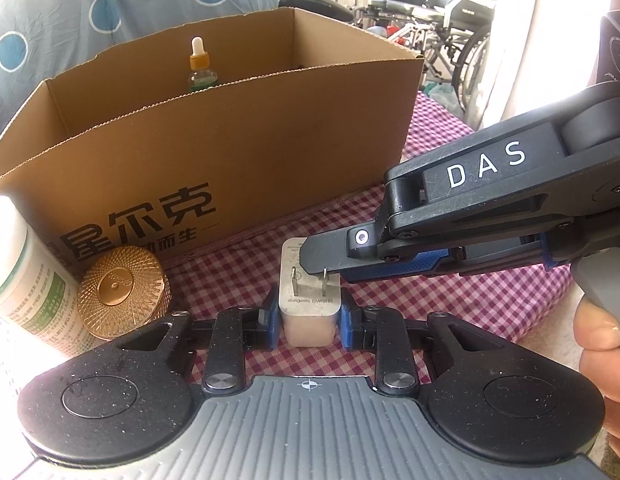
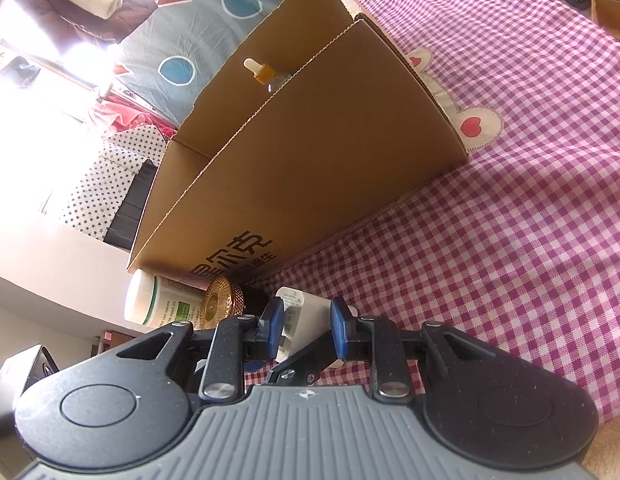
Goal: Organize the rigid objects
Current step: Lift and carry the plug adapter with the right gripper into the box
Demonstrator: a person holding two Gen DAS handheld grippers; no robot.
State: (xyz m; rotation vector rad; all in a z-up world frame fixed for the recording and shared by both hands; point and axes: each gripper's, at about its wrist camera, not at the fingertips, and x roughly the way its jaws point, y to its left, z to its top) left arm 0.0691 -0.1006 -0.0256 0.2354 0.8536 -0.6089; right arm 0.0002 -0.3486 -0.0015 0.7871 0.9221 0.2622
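A pink-and-white gingham bedcover (image 1: 450, 304) carries a brown cardboard box (image 1: 237, 136) with black lettering, a gold, finely patterned round lid (image 1: 121, 286) and a white charger (image 1: 310, 304).

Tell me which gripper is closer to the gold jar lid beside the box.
Left. The left gripper, shut on the white charger, sits just right of the gold lid. The right gripper grips the same charger from the far side, farther from the lid.

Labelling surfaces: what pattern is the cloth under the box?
Pink-and-white gingham cloth, clearest in the right wrist view.
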